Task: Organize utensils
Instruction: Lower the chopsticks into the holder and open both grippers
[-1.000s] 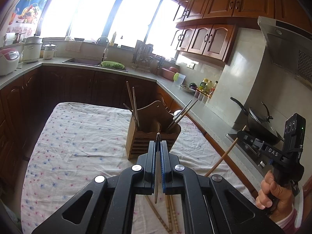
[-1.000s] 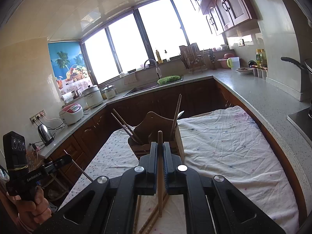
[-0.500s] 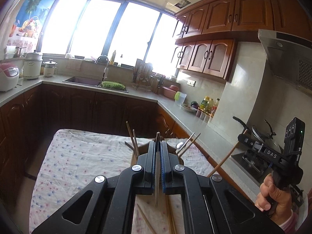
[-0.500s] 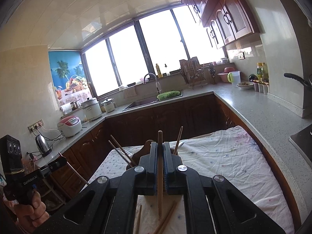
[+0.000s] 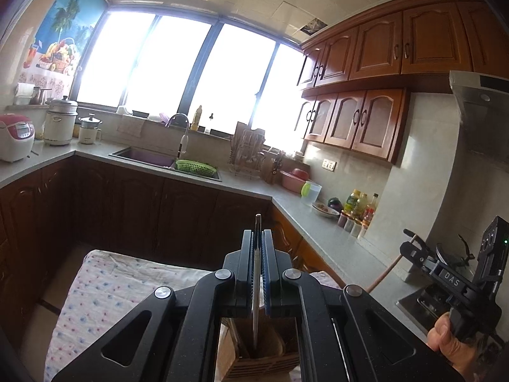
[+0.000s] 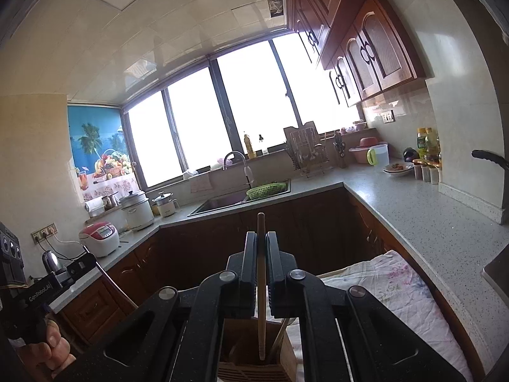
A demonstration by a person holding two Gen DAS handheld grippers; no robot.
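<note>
Chopsticks clamped upright in both grippers, left gripper (image 5: 258, 238) gripping a pale chopstick (image 5: 256, 286), right gripper (image 6: 261, 242) a wooden chopstick (image 6: 261, 286), wooden holder (image 6: 248, 350) below, on the cloth-covered table (image 6: 404, 289).

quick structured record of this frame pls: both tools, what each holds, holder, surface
left tool: shut on a thin dark-tipped chopstick, held upright
right tool: shut on a wooden chopstick, held upright
holder: wooden utensil holder directly below both tools, already has utensils in it
chopstick tips: above or at the holder opening; not clear if inside
surface: table with floral cloth
</note>
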